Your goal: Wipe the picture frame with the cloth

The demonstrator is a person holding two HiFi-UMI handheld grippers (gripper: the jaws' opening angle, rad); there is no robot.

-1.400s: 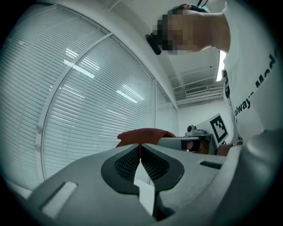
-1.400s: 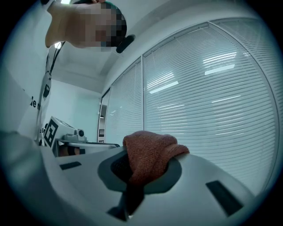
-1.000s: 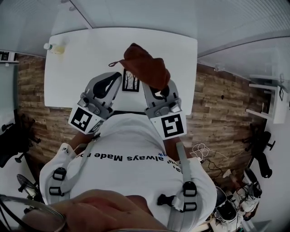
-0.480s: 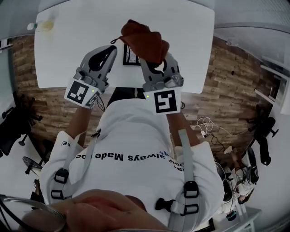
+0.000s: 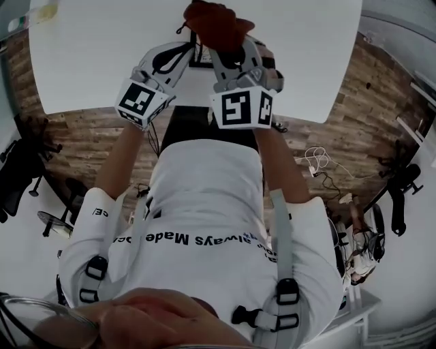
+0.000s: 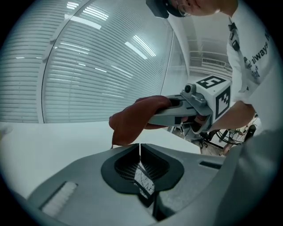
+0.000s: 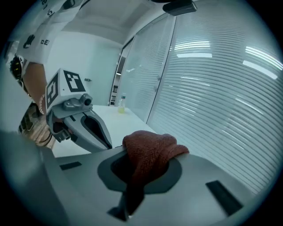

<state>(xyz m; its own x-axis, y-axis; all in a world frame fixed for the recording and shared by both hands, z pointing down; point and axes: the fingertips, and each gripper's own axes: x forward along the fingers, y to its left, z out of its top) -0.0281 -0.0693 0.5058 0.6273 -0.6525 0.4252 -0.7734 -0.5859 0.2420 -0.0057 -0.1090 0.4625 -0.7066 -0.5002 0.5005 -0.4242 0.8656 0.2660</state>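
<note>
The picture frame (image 5: pixel 199 60), black-edged, shows only as a sliver between my two grippers over the white table (image 5: pixel 102 41). My left gripper (image 5: pixel 187 49) is shut, and the left gripper view shows the frame (image 6: pixel 143 183) standing edge-on between its jaws. My right gripper (image 5: pixel 223 42) is shut on the rust-red cloth (image 5: pixel 214 24), which bunches over its tips and hides most of the frame. In the right gripper view the cloth (image 7: pixel 148 152) drapes across the jaws. In the left gripper view the cloth (image 6: pixel 132 121) hangs just beyond my left gripper (image 6: pixel 140 148).
A small bottle of yellow liquid (image 5: pixel 41 13) stands at the table's far left corner, also visible as the bottle (image 7: pixel 120 106). A window wall with blinds (image 6: pixel 88 66) runs behind the table. Wood-pattern floor, chairs and cables lie around the table's near side.
Both grippers have moved up the view and closer together. The left one has swung in onto the frame. The cloth has stayed in the right gripper.
</note>
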